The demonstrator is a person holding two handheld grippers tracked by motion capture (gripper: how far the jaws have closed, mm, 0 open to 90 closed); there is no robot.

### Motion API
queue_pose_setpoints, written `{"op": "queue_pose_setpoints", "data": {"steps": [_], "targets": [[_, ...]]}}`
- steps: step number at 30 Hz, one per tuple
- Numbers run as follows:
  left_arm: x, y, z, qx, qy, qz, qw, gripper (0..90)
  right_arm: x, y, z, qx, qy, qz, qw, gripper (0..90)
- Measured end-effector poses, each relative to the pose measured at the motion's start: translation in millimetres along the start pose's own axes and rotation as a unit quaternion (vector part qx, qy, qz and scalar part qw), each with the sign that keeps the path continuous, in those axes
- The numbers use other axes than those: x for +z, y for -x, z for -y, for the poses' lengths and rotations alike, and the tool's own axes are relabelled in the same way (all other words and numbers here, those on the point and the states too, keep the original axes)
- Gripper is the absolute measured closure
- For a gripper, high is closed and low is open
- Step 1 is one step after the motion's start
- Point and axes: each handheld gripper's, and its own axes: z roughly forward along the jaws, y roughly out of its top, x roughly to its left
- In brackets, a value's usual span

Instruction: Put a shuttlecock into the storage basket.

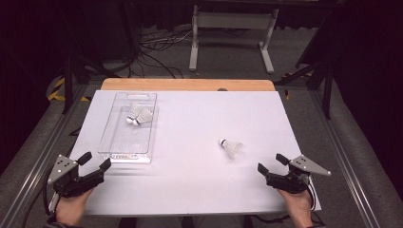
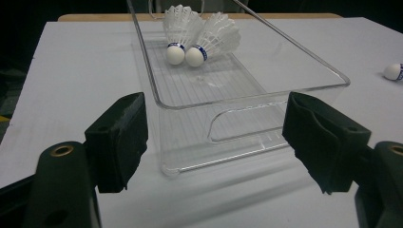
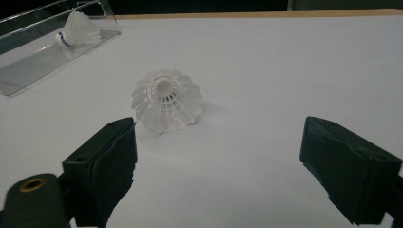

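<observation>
White table (image 1: 190,190) w/ wood far edge. My left gripper (image 1: 95,162) is spread wide, empty, just short of the clear tray's (image 1: 148,142) near end; two shuttlecocks (image 1: 139,115) lie inside. My right gripper (image 1: 272,162), also wide, faces a loose shuttlecock (image 1: 231,147) lying near it, not touching.

No lettering, label, brand mark or number is showing legibly on anything here. The shuttlecocks (image 2: 199,35) lying in the clear tray (image 2: 304,52) are carrying only a plain blue band around their cork heads, with no print readable on it, and the loose shuttlecock (image 3: 166,100) lying to the right of the tray is bearing none either. The tray itself and the white table sheet (image 1: 199,180) under it are showing no writing.
</observation>
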Motion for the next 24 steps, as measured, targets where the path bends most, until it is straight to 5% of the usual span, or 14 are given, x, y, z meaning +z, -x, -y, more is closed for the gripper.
{"op": "queue_pose_setpoints", "data": {"steps": [24], "targets": [[-1.4,0.0,3.1,-0.009,0.002,0.003,1.0000,24.2,11.2,-7.5,-21.0,-0.015,0.027,-0.005,0.9995,11.0]]}}
